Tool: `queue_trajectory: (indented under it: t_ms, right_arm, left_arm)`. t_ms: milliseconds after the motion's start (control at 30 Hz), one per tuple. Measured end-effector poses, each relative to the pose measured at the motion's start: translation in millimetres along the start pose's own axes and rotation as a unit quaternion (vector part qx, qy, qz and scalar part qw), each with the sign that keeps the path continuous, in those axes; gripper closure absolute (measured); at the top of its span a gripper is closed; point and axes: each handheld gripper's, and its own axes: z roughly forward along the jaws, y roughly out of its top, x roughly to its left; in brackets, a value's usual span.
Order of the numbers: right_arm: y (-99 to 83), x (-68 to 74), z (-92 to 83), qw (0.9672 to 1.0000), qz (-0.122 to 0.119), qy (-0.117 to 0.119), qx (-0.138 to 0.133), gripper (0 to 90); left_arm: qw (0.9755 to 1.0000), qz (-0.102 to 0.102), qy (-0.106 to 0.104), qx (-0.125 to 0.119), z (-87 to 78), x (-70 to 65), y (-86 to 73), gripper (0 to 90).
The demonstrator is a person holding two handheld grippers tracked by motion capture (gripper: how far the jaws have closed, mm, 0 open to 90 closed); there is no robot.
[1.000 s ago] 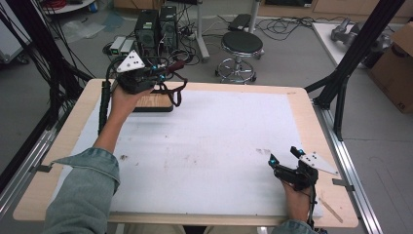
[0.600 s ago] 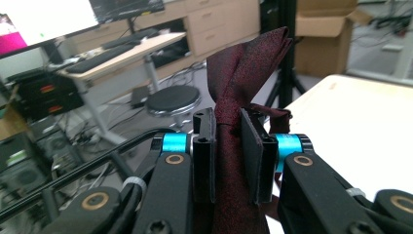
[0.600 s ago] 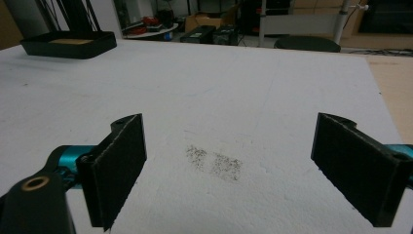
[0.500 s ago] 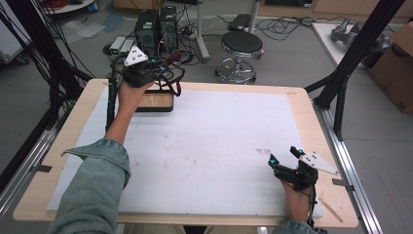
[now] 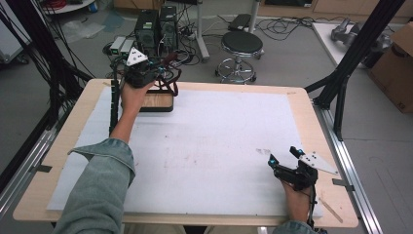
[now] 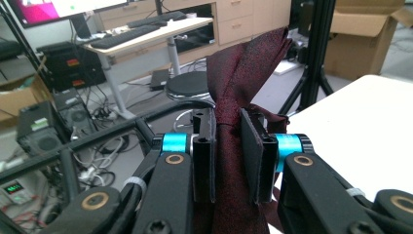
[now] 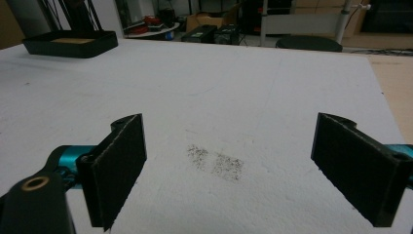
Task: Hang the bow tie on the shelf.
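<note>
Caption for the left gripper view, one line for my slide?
Left gripper shut on a dark red cloth, held above the table edge.

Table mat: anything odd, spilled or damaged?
One thing: a grey speckled smudge marks the white mat just ahead of the open right claw, like dirt or wear, not a spill. Otherwise nothing stands out: the left claw is shut on a dark red cloth near the tray.

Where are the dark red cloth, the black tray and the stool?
Cloth [image 6: 234, 92], left gripper view: its gathered fold above the fingers.
Tray [image 5: 157, 101], high view: its wooden floor.
Stool [image 5: 241, 43], high view: middle of its round black seat.
</note>
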Motion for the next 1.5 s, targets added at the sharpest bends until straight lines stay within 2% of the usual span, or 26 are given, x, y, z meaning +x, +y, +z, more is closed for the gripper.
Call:
queue_trajectory:
  t_ms: [167,367,900,1500]
  right_arm:
    - [0.1,0.0,-0.1,1.0,0.001,0.001,0.0,11.9]
    - [0.1,0.0,0.0,1.0,0.0,0.001,-0.001,11.9]
    - [0.0,0.2,0.3,1.0,0.0,0.001,0.0,11.9]
    - [0.0,-0.1,0.6,1.0,-0.001,0.002,-0.001,11.9]
  left_arm:
    - [0.9999,-0.005,0.013,0.005,2.9,0.7,-6.2,76.1]
    - [0.9998,-0.013,0.012,-0.001,4.4,2.4,-11.5,76.0]
    - [0.9996,-0.015,0.022,-0.001,5.1,-1.1,-15.9,74.8]
    - [0.9992,-0.019,0.032,0.013,8.1,-4.2,-27.1,72.9]
